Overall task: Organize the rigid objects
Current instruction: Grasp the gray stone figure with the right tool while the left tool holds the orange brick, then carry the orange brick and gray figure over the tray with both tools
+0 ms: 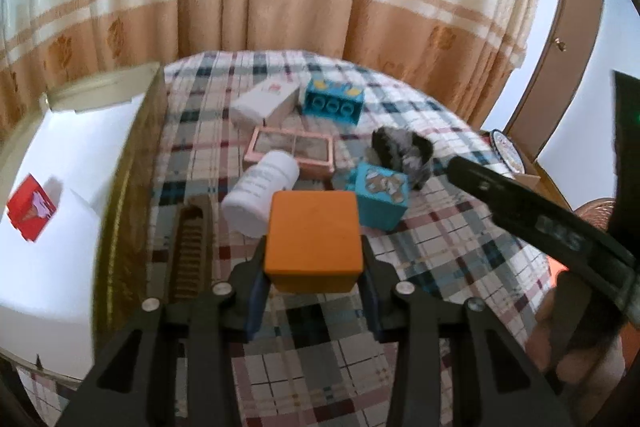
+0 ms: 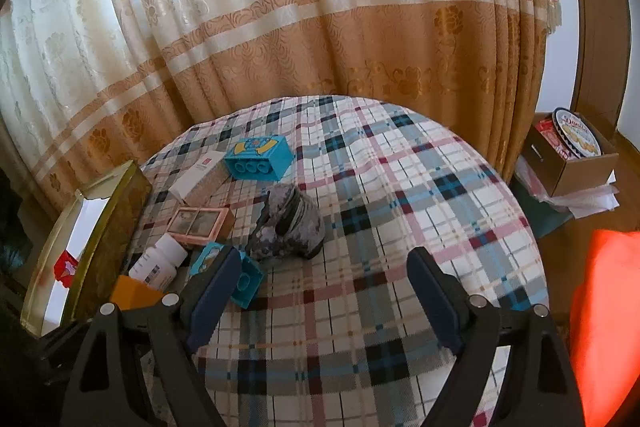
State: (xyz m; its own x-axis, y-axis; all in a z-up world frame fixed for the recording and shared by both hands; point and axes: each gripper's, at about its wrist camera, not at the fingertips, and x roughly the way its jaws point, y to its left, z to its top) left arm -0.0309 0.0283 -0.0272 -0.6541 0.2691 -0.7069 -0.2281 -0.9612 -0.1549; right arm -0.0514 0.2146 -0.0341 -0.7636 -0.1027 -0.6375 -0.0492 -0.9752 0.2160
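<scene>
At the far left we see an open gold-walled box (image 1: 132, 163) with a white floor, and a small red carton (image 1: 30, 213) lies inside it; the box stands at the left edge of a table under a plaid cloth (image 1: 440, 247).

Just right of the box wall, our left gripper (image 1: 314, 275) pinches an orange block (image 1: 314, 239) between its 2 blue pads, which press on the block's left and right faces; the block sits above the cloth, close to the box but outside it.

Behind the block a white bottle (image 1: 262, 197) lies on its side, touching a pink framed tray (image 1: 292, 149); farther back we see a white carton (image 1: 266, 99) beside a teal brick with 3 round holes (image 1: 334, 101).

To the right of the orange block sits a second teal brick (image 1: 380, 201), and a grey mottled object (image 1: 404, 151) lies just behind it; we cannot tell what that is.

Our right gripper (image 2: 320, 291) hangs over bare cloth with its jaws spread wide and nothing between them; its left finger (image 2: 212, 291) overlaps the second teal brick in that view.

At the far right a cardboard box (image 2: 580, 167) holds a round tin (image 2: 576, 133).
</scene>
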